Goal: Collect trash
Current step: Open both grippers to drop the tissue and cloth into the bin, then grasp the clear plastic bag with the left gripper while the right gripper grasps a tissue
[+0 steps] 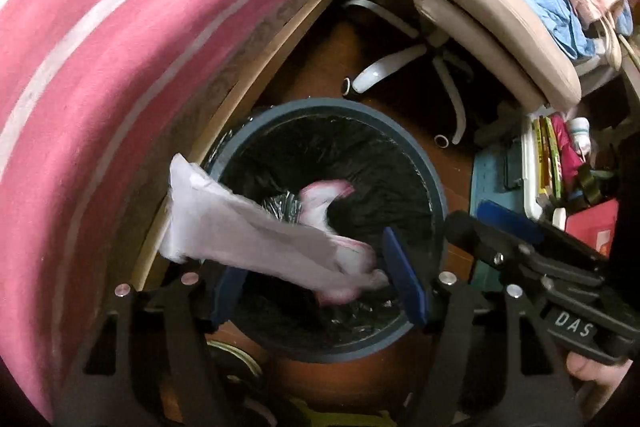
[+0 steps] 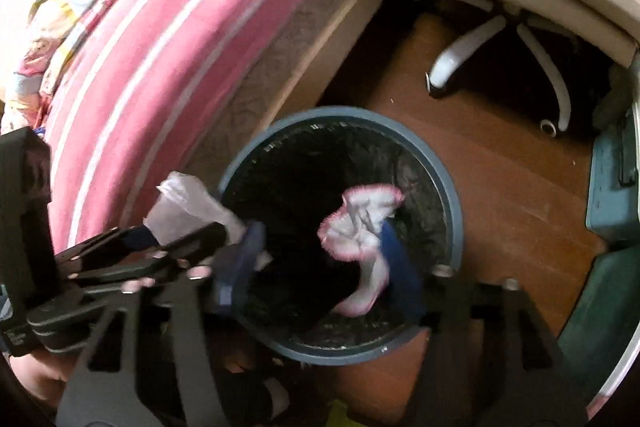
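A round grey-blue trash bin (image 1: 436,195) with a black liner stands on the wooden floor beside the bed; it also shows in the right wrist view (image 2: 452,195). My left gripper (image 1: 320,287) hovers over the bin with its jaws wide apart. A white tissue (image 1: 240,227) lies across them, loose and blurred. In the right wrist view the tissue (image 2: 188,203) sticks out by the left gripper (image 2: 200,243). My right gripper (image 2: 320,267) is open over the bin. A white wrapper with pink edge (image 2: 360,227) hangs against its right finger (image 2: 400,259), blurred. The right gripper's blue-padded tip (image 1: 508,223) shows in the left wrist view.
A bed with a pink striped cover (image 1: 120,67) runs along the left. A beige office chair (image 1: 480,7) with white legs and blue clothes on it stands behind the bin. A teal stool and a box of clutter (image 1: 552,163) are at the right.
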`<move>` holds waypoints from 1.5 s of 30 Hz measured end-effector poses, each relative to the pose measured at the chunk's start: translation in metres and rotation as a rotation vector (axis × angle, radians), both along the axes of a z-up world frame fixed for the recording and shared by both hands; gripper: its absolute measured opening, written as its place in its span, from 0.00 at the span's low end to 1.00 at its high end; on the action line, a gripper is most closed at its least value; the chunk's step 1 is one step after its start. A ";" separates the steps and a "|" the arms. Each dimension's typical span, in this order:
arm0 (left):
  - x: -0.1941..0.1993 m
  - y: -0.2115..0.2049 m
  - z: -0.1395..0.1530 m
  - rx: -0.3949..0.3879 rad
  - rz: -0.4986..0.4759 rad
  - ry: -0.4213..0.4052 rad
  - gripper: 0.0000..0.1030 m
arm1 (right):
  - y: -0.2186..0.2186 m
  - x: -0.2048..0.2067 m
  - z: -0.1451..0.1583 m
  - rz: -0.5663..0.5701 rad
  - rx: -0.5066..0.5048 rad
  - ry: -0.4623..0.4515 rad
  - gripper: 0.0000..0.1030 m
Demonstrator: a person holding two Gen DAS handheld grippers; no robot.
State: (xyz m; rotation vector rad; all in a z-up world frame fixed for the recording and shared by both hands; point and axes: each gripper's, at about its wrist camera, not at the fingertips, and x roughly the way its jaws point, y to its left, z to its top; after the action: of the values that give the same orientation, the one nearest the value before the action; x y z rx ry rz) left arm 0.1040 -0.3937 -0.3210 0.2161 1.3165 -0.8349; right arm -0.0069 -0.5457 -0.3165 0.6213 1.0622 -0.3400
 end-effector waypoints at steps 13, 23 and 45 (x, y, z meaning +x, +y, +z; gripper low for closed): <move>-0.018 0.015 0.042 -0.031 -0.028 -0.082 0.85 | 0.025 -0.041 0.047 -0.031 -0.072 -0.049 0.79; -0.020 0.087 0.118 -0.169 0.159 -0.204 0.85 | 0.079 -0.034 0.147 0.066 -0.163 -0.257 0.79; 0.052 0.418 0.189 -0.484 0.816 -0.268 0.87 | 0.340 0.114 0.245 0.591 -0.361 -0.500 0.82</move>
State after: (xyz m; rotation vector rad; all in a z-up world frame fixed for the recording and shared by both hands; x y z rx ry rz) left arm 0.1557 0.0241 -0.1321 -0.5488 0.7994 -0.3763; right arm 0.1071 -0.2059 -0.0713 0.0403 0.6349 0.1408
